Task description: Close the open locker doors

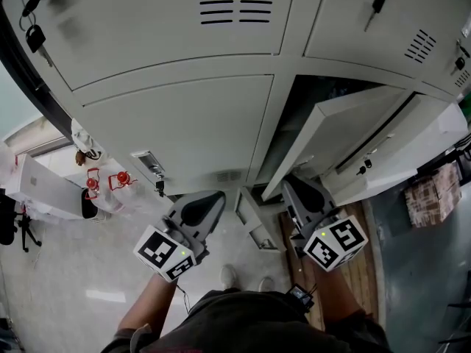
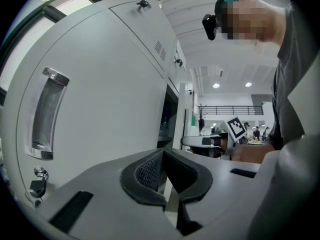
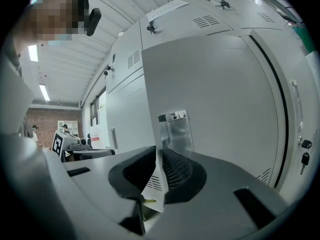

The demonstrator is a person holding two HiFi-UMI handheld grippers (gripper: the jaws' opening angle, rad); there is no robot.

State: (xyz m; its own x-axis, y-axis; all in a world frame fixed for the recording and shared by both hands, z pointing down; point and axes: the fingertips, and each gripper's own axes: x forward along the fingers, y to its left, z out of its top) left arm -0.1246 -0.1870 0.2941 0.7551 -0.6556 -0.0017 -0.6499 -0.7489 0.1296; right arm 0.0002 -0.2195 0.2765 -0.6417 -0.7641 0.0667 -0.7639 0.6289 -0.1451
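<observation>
Grey lockers fill the head view. One lower locker door (image 1: 324,134) stands swung open in front of its dark compartment (image 1: 309,98). A second open door (image 1: 412,134) lies just to its right. My right gripper (image 1: 294,186) is shut and empty at the near lower edge of the first open door. In the right gripper view its jaws (image 3: 158,151) face a grey door panel with a clear label holder (image 3: 174,126). My left gripper (image 1: 210,198) is shut and empty below a closed locker door (image 1: 184,120). In the left gripper view that gripper (image 2: 162,152) sits beside this door's recessed handle (image 2: 47,114).
Keys hang from several locks (image 1: 33,35). On the floor at left are red items (image 1: 92,184) and a white box (image 1: 40,190). A wooden board (image 1: 360,271) lies under the right arm and a cardboard box (image 1: 425,193) at far right. The person's shoes (image 1: 229,274) show below.
</observation>
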